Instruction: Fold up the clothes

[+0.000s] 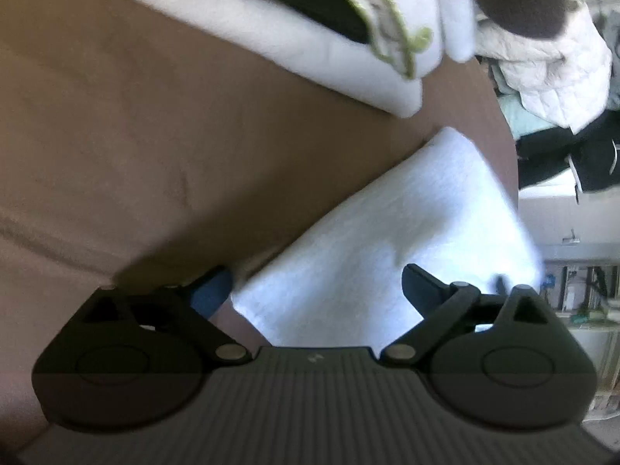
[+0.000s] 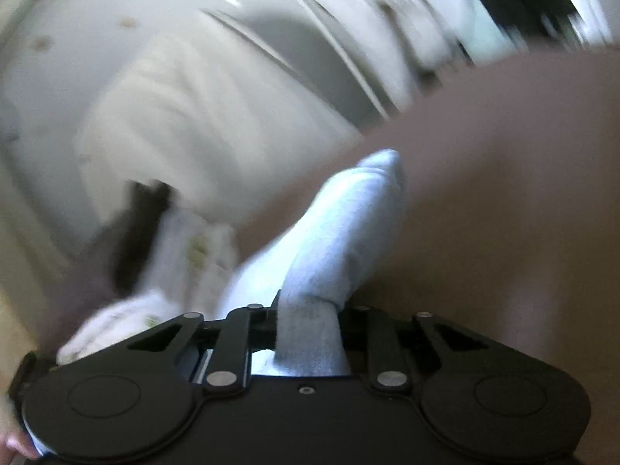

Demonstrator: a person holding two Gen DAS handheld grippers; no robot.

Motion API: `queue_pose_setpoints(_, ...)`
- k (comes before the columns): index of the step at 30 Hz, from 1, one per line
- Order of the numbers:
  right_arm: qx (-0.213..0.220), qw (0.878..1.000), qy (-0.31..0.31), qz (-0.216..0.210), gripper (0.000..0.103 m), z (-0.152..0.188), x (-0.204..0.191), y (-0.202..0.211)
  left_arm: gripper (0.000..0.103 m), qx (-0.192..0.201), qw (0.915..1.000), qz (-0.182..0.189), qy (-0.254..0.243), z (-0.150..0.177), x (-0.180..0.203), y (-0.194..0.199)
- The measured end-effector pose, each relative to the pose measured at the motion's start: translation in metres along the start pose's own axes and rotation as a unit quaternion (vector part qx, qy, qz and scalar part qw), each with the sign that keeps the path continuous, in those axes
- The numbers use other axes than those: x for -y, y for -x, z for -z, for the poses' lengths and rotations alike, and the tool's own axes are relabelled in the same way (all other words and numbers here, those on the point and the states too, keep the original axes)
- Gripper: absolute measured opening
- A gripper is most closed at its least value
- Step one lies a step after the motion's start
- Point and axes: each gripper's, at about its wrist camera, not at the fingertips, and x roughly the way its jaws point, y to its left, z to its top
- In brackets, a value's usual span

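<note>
Both claws work over a brown bedsheet (image 1: 116, 135). Left claw (image 1: 316, 283) stands spread wide, its fingers either side of a folded white cloth (image 1: 407, 232) that lies on the sheet just ahead of it, touching neither fingertip as far as the view shows. Farther ahead lies a pile of folded white clothes (image 1: 271, 38) with a dark garment on top. Right claw (image 2: 306, 310) is pressed together, pinching the white cloth (image 2: 341, 224), which stretches forward from its tips over the sheet; the background there is blurred.

Bare brown surface (image 1: 116, 135) lies open leftward (folded stack (image 1: 271, 38) blocks beyond, white cloth (image 1: 407, 224) right).
</note>
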Motion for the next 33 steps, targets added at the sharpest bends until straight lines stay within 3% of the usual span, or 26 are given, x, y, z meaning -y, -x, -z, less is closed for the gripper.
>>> queue_pose_setpoints(2,0.007,0.998,0.048,0.047,0.024,-0.011,-0.007,0.000,0.088,0.007,0.9982,-0.001,-0.060,0.004,0.019,0.000)
queue_pose_setpoints(3,0.002,0.994,0.071,0.079,0.030,-0.016,-0.007,-0.004,0.088,0.012,0.9958,0.002,-0.090,0.007,0.030,-0.001)
queue_pose_setpoints(4,-0.023,0.990,0.081,0.114,0.039,-0.018,0.003,-0.012,0.088,0.018,0.9937,0.010,-0.110,0.008,0.041,-0.004)
queue_pose_setpoints(6,-0.077,0.982,0.068,0.160,0.047,-0.020,0.026,-0.023,0.088,0.030,0.9896,0.020,-0.139,0.009,0.060,-0.009)
queue_pose_setpoints(8,-0.082,0.985,0.021,0.148,0.054,-0.013,0.046,-0.008,0.088,0.028,0.9844,0.007,-0.173,0.005,0.081,-0.019)
queue_pose_setpoints(10,-0.080,0.989,-0.040,0.121,0.070,-0.003,0.065,0.014,0.089,-0.033,0.9814,-0.020,-0.188,-0.009,0.095,-0.043)
queue_pose_setpoints(11,-0.077,0.989,-0.076,0.101,0.071,0.003,0.074,0.027,0.088,-0.056,0.9800,-0.039,-0.187,-0.017,0.099,-0.055)
queue_pose_setpoints(14,-0.093,0.979,-0.182,-0.003,0.073,0.028,0.109,0.043,0.093,-0.031,0.9820,-0.021,-0.185,-0.030,0.100,-0.064)
queue_pose_setpoints(16,-0.105,0.971,-0.209,-0.056,0.073,0.034,0.119,0.035,0.095,-0.015,0.9840,0.003,-0.178,-0.035,0.096,-0.071)
queue_pose_setpoints(17,-0.105,0.969,-0.213,-0.062,0.073,0.034,0.119,0.030,0.095,-0.017,0.9819,0.020,-0.188,-0.035,0.096,-0.075)
queue_pose_setpoints(19,-0.096,0.970,-0.212,-0.068,0.073,0.032,0.115,0.019,0.087,-0.030,0.9736,0.034,-0.224,-0.031,0.102,-0.079)
queue_pose_setpoints(20,-0.090,0.971,-0.209,-0.070,0.074,0.031,0.112,0.012,0.070,-0.042,0.9707,0.046,-0.232,-0.028,0.105,-0.083)
queue_pose_setpoints(21,-0.084,0.975,-0.198,-0.062,0.070,0.031,0.106,0.005,0.056,-0.054,0.9678,0.059,-0.239,-0.024,0.108,-0.088)
queue_pose_setpoints(22,-0.079,0.978,-0.185,-0.053,0.050,0.031,0.099,-0.002,0.051,-0.059,0.9670,0.058,-0.241,-0.020,0.111,-0.091)
queue_pose_setpoints(23,-0.076,0.985,-0.154,-0.034,0.035,0.034,0.086,-0.003,0.035,-0.051,0.9624,0.048,-0.263,-0.015,0.117,-0.094)
queue_pose_setpoints(24,-0.072,0.990,-0.123,-0.015,0.028,0.036,0.073,-0.004,0.030,-0.041,0.9563,0.036,-0.287,-0.010,0.123,-0.096)
queue_pose_setpoints(29,-0.031,0.999,-0.028,0.011,0.023,0.018,0.023,0.010,0.023,-0.006,0.9445,0.044,-0.326,-0.002,0.143,-0.076)
queue_pose_setpoints(31,-0.015,1.000,0.012,0.018,0.022,0.006,-0.001,0.017,0.023,0.021,0.9381,0.046,-0.343,0.007,0.153,-0.046)
queue_pose_setpoints(33,0.003,0.999,0.044,0.005,0.022,-0.010,-0.028,0.026,0.023,0.052,0.9329,0.057,-0.352,0.013,0.156,0.010)
